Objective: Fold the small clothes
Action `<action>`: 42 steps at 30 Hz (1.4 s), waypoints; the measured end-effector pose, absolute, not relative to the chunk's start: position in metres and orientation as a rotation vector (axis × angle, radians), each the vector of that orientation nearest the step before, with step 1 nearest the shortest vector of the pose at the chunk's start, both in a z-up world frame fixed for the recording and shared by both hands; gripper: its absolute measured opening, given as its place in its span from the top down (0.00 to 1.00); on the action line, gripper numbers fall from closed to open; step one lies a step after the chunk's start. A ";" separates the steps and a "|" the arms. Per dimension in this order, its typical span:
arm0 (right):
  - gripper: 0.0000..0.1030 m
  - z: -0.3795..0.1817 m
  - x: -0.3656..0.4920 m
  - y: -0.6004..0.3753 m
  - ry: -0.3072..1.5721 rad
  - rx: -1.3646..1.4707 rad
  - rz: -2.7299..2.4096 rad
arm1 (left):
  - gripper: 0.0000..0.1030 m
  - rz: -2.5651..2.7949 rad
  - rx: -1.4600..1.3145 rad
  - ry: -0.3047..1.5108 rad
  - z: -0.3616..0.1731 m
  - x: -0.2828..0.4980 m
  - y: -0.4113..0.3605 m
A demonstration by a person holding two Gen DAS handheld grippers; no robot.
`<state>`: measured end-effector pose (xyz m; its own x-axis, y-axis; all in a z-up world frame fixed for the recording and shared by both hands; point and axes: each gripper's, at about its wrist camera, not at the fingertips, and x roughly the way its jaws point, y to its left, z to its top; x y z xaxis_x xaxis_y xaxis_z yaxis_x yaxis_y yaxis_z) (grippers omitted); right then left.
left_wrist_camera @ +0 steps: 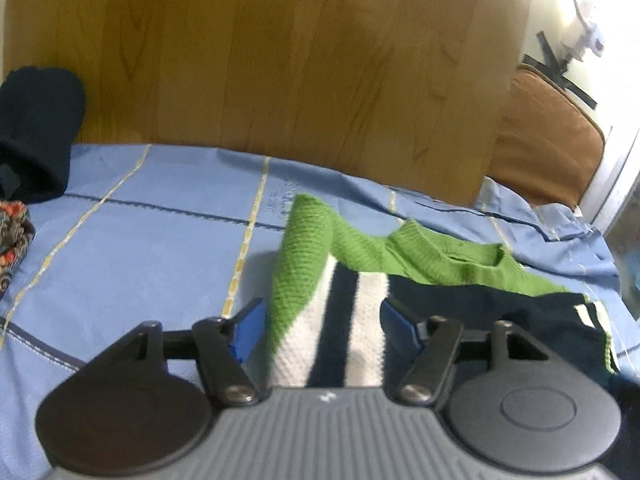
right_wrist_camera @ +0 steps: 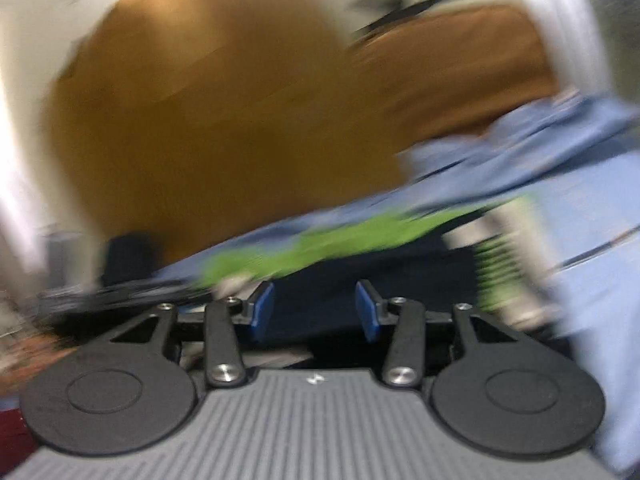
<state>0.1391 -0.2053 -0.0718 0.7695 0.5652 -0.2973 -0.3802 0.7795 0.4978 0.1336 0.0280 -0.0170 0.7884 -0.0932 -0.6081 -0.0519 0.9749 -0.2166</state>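
Observation:
A small knitted sweater (left_wrist_camera: 432, 256), green with white and navy stripes, lies on the blue bed sheet (left_wrist_camera: 152, 248). My left gripper (left_wrist_camera: 322, 324) is open, its blue pads either side of the sweater's striped sleeve, which runs between them. In the right wrist view, which is badly blurred, my right gripper (right_wrist_camera: 314, 308) is open with the sweater's navy part (right_wrist_camera: 360, 264) between and beyond its pads. The green part shows there as a smear (right_wrist_camera: 340, 240).
A wooden headboard (left_wrist_camera: 280, 60) stands behind the bed. A dark navy garment (left_wrist_camera: 36, 128) and a patterned cloth (left_wrist_camera: 12, 240) lie at the left edge. A brown cushion (left_wrist_camera: 548, 140) sits at the right, past the headboard.

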 end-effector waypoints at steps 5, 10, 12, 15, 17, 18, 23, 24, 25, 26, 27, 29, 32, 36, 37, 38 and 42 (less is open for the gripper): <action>0.51 -0.083 0.171 -0.154 0.692 0.557 0.617 | 0.44 0.053 -0.254 0.699 -0.029 0.142 0.040; 0.45 -0.105 0.201 -0.142 0.774 0.791 0.447 | 0.44 0.062 -0.279 0.688 -0.030 0.142 0.047; 0.42 -0.106 0.206 -0.137 0.747 0.846 0.398 | 0.44 0.069 -0.253 0.687 -0.030 0.142 0.045; 0.41 -0.111 0.210 -0.129 0.666 0.917 0.345 | 0.43 0.082 -0.207 0.688 -0.030 0.142 0.039; 0.41 -0.106 0.213 -0.121 0.589 0.875 0.333 | 0.43 0.084 -0.194 0.687 -0.030 0.141 0.037; 0.41 -0.102 0.211 -0.118 0.543 0.841 0.331 | 0.43 0.085 -0.190 0.687 -0.030 0.141 0.037; 0.41 -0.082 0.213 -0.117 0.427 0.734 0.344 | 0.40 0.087 -0.167 0.690 -0.030 0.142 0.034; 0.41 -0.077 0.215 -0.118 0.416 0.748 0.359 | 0.40 0.087 -0.166 0.691 -0.030 0.142 0.034; 0.41 -0.071 0.215 -0.117 0.401 0.732 0.398 | 0.42 0.087 -0.167 0.691 -0.030 0.142 0.035; 0.40 -0.065 0.213 -0.114 0.389 0.693 0.455 | 0.42 0.087 -0.168 0.691 -0.030 0.142 0.035; 0.40 -0.062 0.214 -0.111 0.386 0.661 0.511 | 0.42 0.086 -0.170 0.691 -0.030 0.142 0.035; 0.40 -0.063 0.221 -0.116 0.410 0.673 0.590 | 0.42 0.086 -0.170 0.691 -0.030 0.141 0.035; 0.40 -0.068 0.228 -0.136 0.444 0.826 0.651 | 0.40 0.081 -0.178 0.690 -0.030 0.142 0.036; 0.39 -0.053 0.222 -0.136 0.434 0.797 0.741 | 0.38 0.076 -0.206 0.689 -0.029 0.142 0.039; 0.39 -0.052 0.226 -0.129 0.453 0.784 0.768 | 0.38 0.081 -0.202 0.688 -0.029 0.142 0.038; 0.38 -0.048 0.227 -0.120 0.467 0.756 0.801 | 0.38 0.085 -0.208 0.686 -0.029 0.141 0.039; 0.36 -0.035 0.207 -0.090 0.377 0.503 0.817 | 0.38 0.083 -0.259 0.683 -0.029 0.141 0.050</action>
<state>0.2071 -0.0900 -0.0353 0.6294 0.7668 -0.1260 -0.5934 0.5790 0.5591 0.1411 0.0497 -0.0285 0.7735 -0.0094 -0.6337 -0.1599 0.9647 -0.2094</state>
